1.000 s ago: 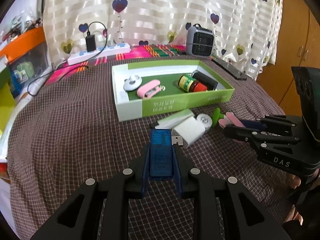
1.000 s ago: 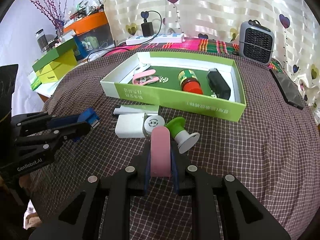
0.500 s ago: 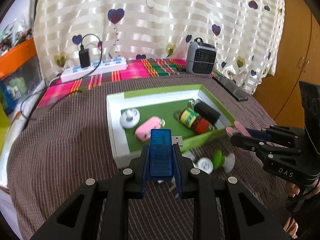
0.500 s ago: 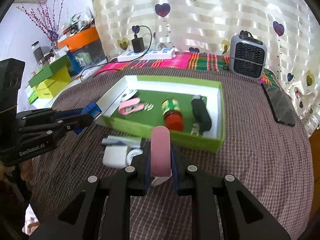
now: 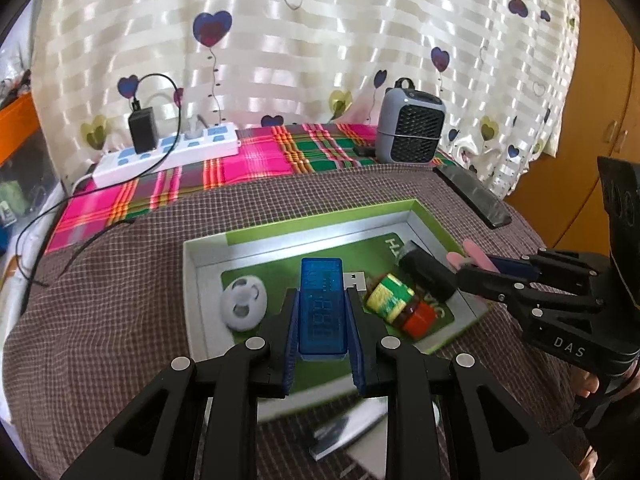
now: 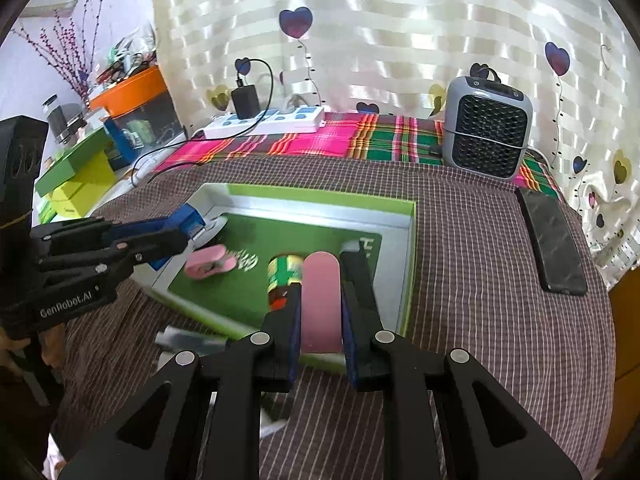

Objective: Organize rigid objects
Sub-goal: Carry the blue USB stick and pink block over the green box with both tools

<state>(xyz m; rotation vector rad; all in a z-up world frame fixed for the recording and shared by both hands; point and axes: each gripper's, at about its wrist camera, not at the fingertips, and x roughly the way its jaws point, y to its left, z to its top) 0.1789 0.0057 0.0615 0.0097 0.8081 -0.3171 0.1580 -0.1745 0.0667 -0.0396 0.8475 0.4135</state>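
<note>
At the far left edge of the table (image 5: 100, 280), on the pink plaid strip, a white power strip (image 5: 168, 154) lies with a black charger (image 5: 142, 130) plugged into it. Nearer me, on the brown checked cloth, sits the green box (image 5: 432, 228) with pale inner walls and a dark green floor. In its left corner rests a white round disc (image 5: 244, 304) with two holes. My left gripper (image 5: 322, 324) hangs over the box's near edge with its blue pads pinching a translucent blue USB tester (image 5: 322, 304), a flat rectangular stick with a faint digit display on its face and a silver plug (image 5: 356, 280) jutting from its right side. From my right camera I also see a pink clip (image 6: 208, 266) lying on the green floor toward the left side of the box. To the right of the tester lies a small bottle (image 5: 394, 306) on its side, with a yellow-green label and a red cap, and beside it, against the box's right wall, a black oblong object (image 5: 430, 272). My right gripper (image 6: 320, 312) is pressed tight on a pink flat stick (image 6: 321, 300) with a rounded tip, plain and matte, held up over the near right part of the box. Beyond the box's right edge a dark phone (image 6: 552, 244) lies flat on the cloth, and at the far right corner stands a small grey heater (image 6: 486, 128) with a black grille.
</note>
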